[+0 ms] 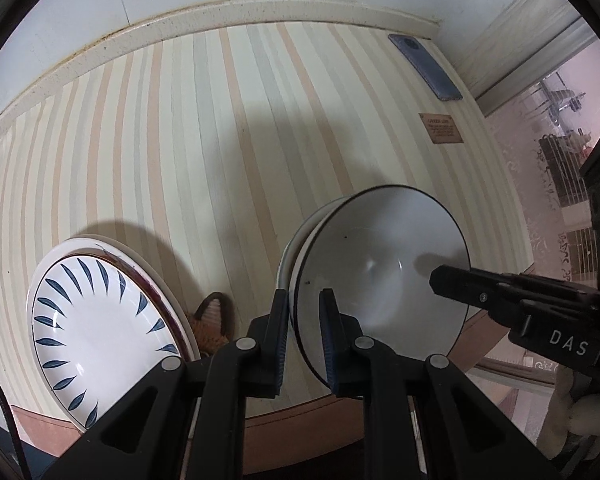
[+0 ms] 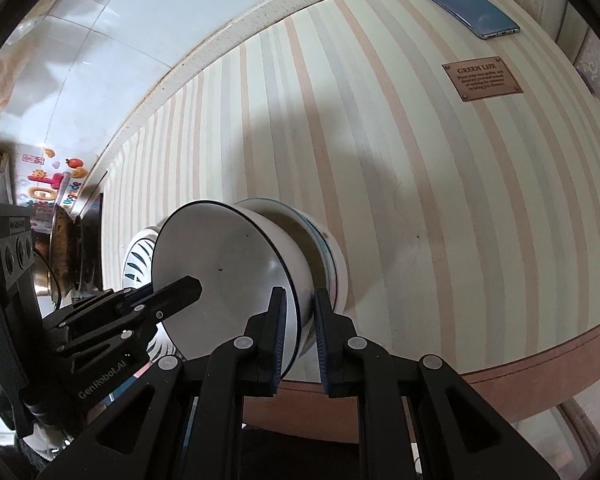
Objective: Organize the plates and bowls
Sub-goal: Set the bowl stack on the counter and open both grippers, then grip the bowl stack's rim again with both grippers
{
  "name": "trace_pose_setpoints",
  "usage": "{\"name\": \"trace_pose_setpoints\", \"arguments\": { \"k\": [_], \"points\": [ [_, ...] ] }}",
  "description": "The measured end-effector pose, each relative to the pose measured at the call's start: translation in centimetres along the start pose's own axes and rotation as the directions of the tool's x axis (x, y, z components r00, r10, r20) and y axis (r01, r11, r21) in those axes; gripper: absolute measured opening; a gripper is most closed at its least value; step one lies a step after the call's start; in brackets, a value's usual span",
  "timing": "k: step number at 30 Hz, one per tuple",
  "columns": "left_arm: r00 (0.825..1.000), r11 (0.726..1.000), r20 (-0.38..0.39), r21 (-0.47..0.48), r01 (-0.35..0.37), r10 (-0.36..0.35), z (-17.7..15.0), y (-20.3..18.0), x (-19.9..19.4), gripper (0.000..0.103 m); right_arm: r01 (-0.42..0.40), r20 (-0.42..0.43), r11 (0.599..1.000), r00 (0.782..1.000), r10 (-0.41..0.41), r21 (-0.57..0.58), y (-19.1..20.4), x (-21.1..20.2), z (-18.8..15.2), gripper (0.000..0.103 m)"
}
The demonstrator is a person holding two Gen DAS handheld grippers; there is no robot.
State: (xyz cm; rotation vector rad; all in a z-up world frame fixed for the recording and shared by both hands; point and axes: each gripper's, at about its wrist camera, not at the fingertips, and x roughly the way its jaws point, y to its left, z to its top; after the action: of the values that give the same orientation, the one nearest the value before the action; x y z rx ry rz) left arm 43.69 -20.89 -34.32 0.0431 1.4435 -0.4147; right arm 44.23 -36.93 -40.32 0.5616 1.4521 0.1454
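Landmark: the white bowl [image 1: 384,276] with a thin dark rim.

Both grippers pinch this bowl by its rim, on opposite sides. The left gripper [image 1: 305,320] has its pads closed on the rim edge nearest it; the right gripper [image 2: 300,320] does the same on the far side. The bowl sits in, or just over, a second bowl [image 2: 332,256] with a blue band; contact between the two is hard to judge through the fisheye.

Handling: glazed ceramic, so stiff, fairly heavy, slick, and likely to chip. A rim pinch gives little contact area. Two opposed grips should keep it level; a tilt could let it slide out.

Surroundings, relative to the bowl:
- Stack of plates [image 1: 100,320] with blue leaf marks, near its left, top plate apparently tilted.
- Small orange-brown fox-like item [image 1: 214,326] between plates and bowl.
- Phone [image 2: 464,4] and brown plaque [image 2: 482,82], well beyond it on the striped table [image 1: 180,140], out of the way.
- Table edge just behind the bowl.

The plates are the nearest obstruction.
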Motion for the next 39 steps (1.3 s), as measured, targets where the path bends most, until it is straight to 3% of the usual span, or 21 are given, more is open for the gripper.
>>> {"name": "trace_pose_setpoints", "arguments": {
  "k": [17,19,21,23,25,28,30,34,35,36,39],
  "points": [
    [0.997,0.997,0.032,0.023,-0.068,0.067,-0.3,-0.8,-1.3,0.014,0.12,0.028,0.991,0.993,-0.118,-0.059,1.9,-0.4,0.1,0.021],
    [0.996,0.998,0.062,0.025,-0.062,0.06,-0.6,-0.8,-2.6,0.015,0.142,0.05,0.988,0.989,-0.139,-0.06,2.1,-1.4,-0.3,0.039],
    [0.994,0.998,0.092,0.029,-0.054,0.051,-0.9,-0.8,-4.2,0.017,0.155,0.081,0.986,0.986,-0.149,-0.068,2.6,-2.8,-1.0,0.049],
    [0.993,0.999,0.115,0.031,-0.045,0.041,-1.3,-0.6,-5.6,0.018,0.174,0.11,0.982,0.98,-0.166,-0.075,3.3,-4.4,-1.9,0.052],
    [0.99,0.999,0.141,0.037,-0.028,0.023,-1.9,-0.6,-7.4,0.027,0.19,0.137,0.978,0.975,-0.178,-0.086,4.0,-5.9,-2.7,0.063],
    [0.984,0.998,0.177,0.058,-0.013,0.003,-2.7,-0.5,-9.8,0.05,0.202,0.181,0.973,0.967,-0.181,-0.11,5.5,-8.3,-4.2,0.084],
    [0.981,0.998,0.195,0.067,-0.016,0.003,-3.1,-0.6,-10.7,0.077,0.212,0.212,0.97,0.96,-0.183,-0.122,6.4,-9.7,-5.1,0.085],
    [0.974,0.997,0.228,0.073,-0.012,-0.005,-3.8,-0.6,-12.6,0.085,0.222,0.259,0.967,0.948,-0.184,-0.127,8.2,-12.3,-6.8,0.091],
    [0.972,0.997,0.234,0.076,-0.01,-0.008,-4.0,-0.6,-13.1,0.094,0.225,0.268,0.965,0.946,-0.184,-0.132,8.7,-12.8,-7.0,0.091],
    [0.972,0.997,0.236,0.075,-0.005,-0.013,-4.1,-0.5,-13.5,0.096,0.227,0.278,0.964,0.943,-0.183,-0.136,9.1,-13.3,-7.3,0.092],
    [0.968,0.997,0.248,0.074,0.025,-0.043,-4.6,-0.3,-14.7,0.096,0.226,0.301,0.963,0.938,-0.174,-0.145,10.0,-14.7,-8.1,0.093]
  ]
}}
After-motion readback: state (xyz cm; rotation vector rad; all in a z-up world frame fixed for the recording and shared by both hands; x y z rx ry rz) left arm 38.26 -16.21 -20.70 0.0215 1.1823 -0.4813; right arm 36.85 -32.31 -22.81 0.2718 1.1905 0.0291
